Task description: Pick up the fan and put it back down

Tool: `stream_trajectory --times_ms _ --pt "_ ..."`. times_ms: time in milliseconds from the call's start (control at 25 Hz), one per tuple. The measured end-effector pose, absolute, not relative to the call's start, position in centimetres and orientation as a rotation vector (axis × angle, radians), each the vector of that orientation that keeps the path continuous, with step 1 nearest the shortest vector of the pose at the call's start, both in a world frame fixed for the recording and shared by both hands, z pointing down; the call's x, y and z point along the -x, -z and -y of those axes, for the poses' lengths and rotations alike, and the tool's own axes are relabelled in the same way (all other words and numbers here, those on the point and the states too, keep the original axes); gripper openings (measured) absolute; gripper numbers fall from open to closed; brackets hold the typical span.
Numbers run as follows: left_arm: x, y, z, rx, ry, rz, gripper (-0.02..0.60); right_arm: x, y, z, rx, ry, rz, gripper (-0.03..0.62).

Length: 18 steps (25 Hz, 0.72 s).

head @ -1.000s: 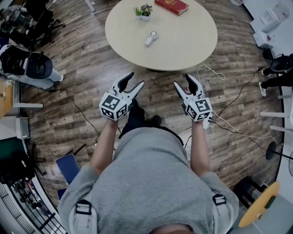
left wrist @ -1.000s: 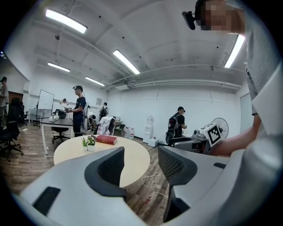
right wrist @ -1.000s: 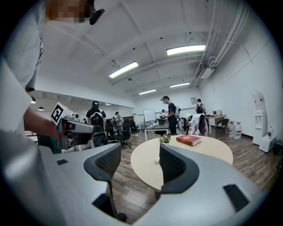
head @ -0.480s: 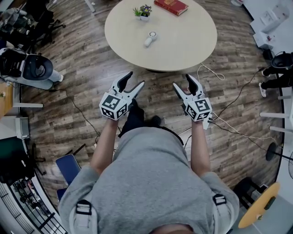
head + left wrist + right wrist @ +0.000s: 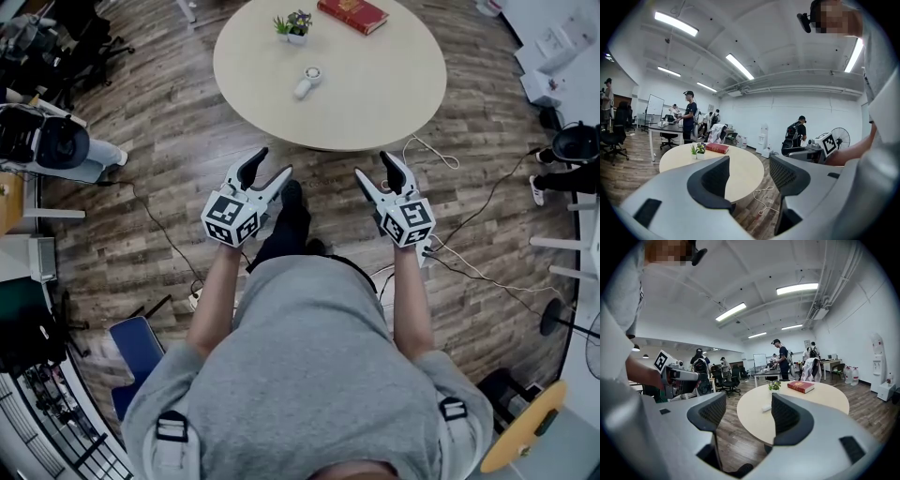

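So the fan is a little white handheld thing, a round head on a short stubby handle, lying flat on the round table, which has a smooth pale beige top. Near the table's far edge sit a red hardcover book and a small potted plant in a white pot, with the fan just this side of the plant. The floor is dark wood-look planks with a thin white cable looping across it beside the table. The left gripper and right gripper are smooth white plastic with curved black jaws and a cube of black-and-white square markers at the back, both held out over the floor well short of the table. Both have just been opening and now stand wide, nothing between the jaws of either. Up close, the gripper views show the pads have a fine cross-hatched grip texture, which the head view is too far off to catch. The right gripper view shows the fan through the gap between its jaws, a small white blob way off on the tabletop. In the left gripper view a jaw covers that part of the table, so only the book and plant show. The gripper views also pick up ceiling strip lights and people standing by desks.
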State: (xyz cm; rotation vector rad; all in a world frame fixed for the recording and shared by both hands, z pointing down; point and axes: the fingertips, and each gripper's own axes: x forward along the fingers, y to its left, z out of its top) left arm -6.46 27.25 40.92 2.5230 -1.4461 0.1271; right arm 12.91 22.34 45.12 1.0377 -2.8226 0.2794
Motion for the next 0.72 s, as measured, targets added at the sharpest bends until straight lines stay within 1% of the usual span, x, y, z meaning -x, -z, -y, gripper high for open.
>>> stream_trajectory --times_ms 720 --pt "7.9 -41.9 -18.3 -2.529 -0.126 1.402 0.27 -12.1 -46.9 -15.2 -1.079 -0.317 2.759 0.304"
